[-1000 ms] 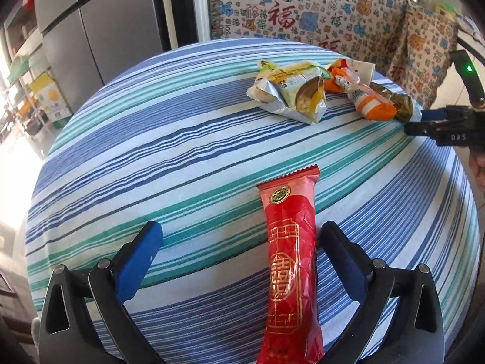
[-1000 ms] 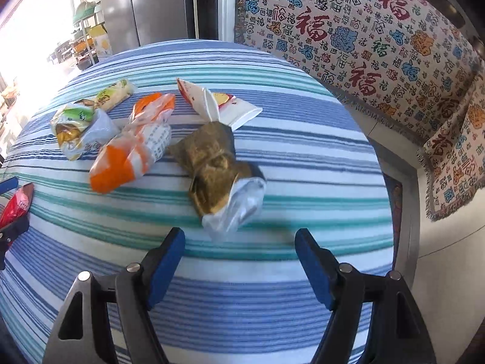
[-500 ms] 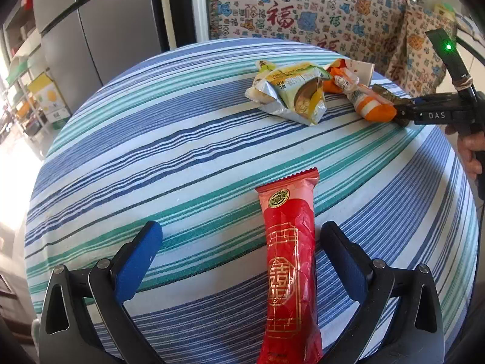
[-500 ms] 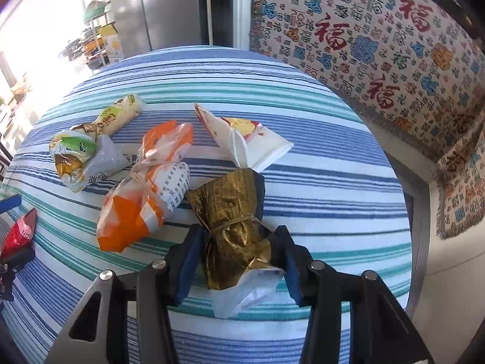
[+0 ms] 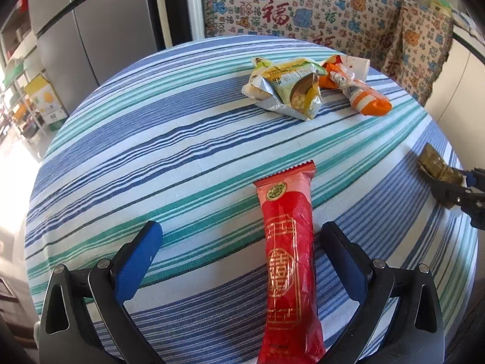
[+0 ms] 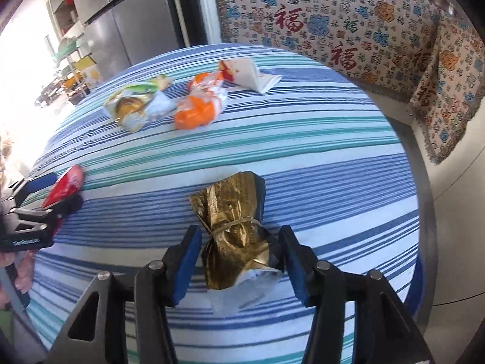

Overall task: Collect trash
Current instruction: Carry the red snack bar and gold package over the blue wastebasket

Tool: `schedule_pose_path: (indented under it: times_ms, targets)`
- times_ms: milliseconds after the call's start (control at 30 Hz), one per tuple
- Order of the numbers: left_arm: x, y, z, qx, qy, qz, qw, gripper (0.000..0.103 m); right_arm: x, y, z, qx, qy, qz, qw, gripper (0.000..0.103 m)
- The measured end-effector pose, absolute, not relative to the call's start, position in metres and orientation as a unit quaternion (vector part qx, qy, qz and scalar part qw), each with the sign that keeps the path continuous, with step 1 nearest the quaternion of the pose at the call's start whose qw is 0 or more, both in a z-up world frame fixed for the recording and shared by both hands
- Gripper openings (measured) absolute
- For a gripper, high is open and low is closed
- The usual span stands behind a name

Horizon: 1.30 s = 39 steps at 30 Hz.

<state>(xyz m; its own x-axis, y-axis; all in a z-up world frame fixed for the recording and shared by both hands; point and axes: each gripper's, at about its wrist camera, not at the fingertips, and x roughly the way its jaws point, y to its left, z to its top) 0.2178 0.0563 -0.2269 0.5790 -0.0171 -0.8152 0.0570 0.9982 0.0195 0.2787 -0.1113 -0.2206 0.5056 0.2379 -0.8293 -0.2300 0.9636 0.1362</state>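
Looking along our right gripper (image 6: 241, 261), we see the gold wrapper (image 6: 235, 227) lying between its blue pads, its tied waist level with the fingertips and its crumpled end toward the camera. The jaws have just been opening a little; a sliver of striped tablecloth (image 6: 318, 151) shows on each side of the wrapper, so the pads appear clear of it, released rather than clamped. Our left gripper (image 5: 239, 261) stands wide apart over the red wrapper (image 5: 288, 261), which lies lengthwise between the fingers, nearer the right-hand one, with neither pad touching it. Farther across the cloth lie a green-and-silver wrapper (image 5: 288, 91), an orange wrapper (image 5: 357, 94) and a white folded wrapper (image 6: 251, 74).
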Motion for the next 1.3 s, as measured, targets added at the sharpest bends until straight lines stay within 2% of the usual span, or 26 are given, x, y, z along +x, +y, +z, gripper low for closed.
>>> schedule_pose_path:
  times_ms: [133, 433, 567, 667, 700, 733, 767, 800, 833, 967, 1300]
  targets:
    - [0.205, 0.063, -0.219, 0.024, 0.47, -0.066, 0.88, 0.102, 0.278, -0.133, -0.205, 0.036, 0.49, 0.149, 0.858, 0.066]
    - [0.202, 0.055, -0.21, 0.025, 0.465, -0.13, 0.875, 0.101, 0.286, -0.115, -0.185, -0.067, 0.507, 0.168, 0.843, 0.067]
    - [0.197, 0.047, -0.208, 0.045, 0.466, -0.129, 0.874, 0.089, 0.295, -0.099, -0.192, -0.1, 0.515, 0.166, 0.835, 0.067]
    - [0.197, 0.048, -0.21, 0.038, 0.471, -0.125, 0.872, 0.076, 0.301, -0.089, -0.198, -0.116, 0.52, 0.163, 0.831, 0.067]
    - [0.197, 0.049, -0.211, 0.037, 0.474, -0.125, 0.871, 0.066, 0.302, -0.085, -0.202, -0.124, 0.523, 0.163, 0.827, 0.067]
    - [0.196, 0.05, -0.212, 0.036, 0.477, -0.127, 0.869, 0.055, 0.302, -0.083, -0.204, -0.129, 0.529, 0.161, 0.823, 0.061]
    - [0.196, 0.05, -0.212, 0.038, 0.477, -0.125, 0.869, 0.049, 0.302, -0.083, -0.207, -0.133, 0.536, 0.159, 0.819, 0.044]
    - [0.196, 0.049, -0.212, 0.041, 0.476, -0.124, 0.87, 0.033, 0.301, -0.083, -0.207, -0.13, 0.534, 0.156, 0.82, 0.044]
    - [0.196, 0.05, -0.211, 0.037, 0.476, -0.127, 0.869, 0.023, 0.3, -0.085, -0.205, -0.126, 0.532, 0.154, 0.823, 0.044]
    - [0.198, 0.057, -0.209, -0.012, 0.47, -0.134, 0.873, 0.015, 0.289, -0.095, -0.193, -0.099, 0.514, 0.157, 0.838, 0.043]
    - [0.192, 0.028, -0.196, -0.034, 0.444, -0.147, 0.883, 0.012, 0.267, -0.136, -0.177, -0.043, 0.482, 0.153, 0.862, 0.043]
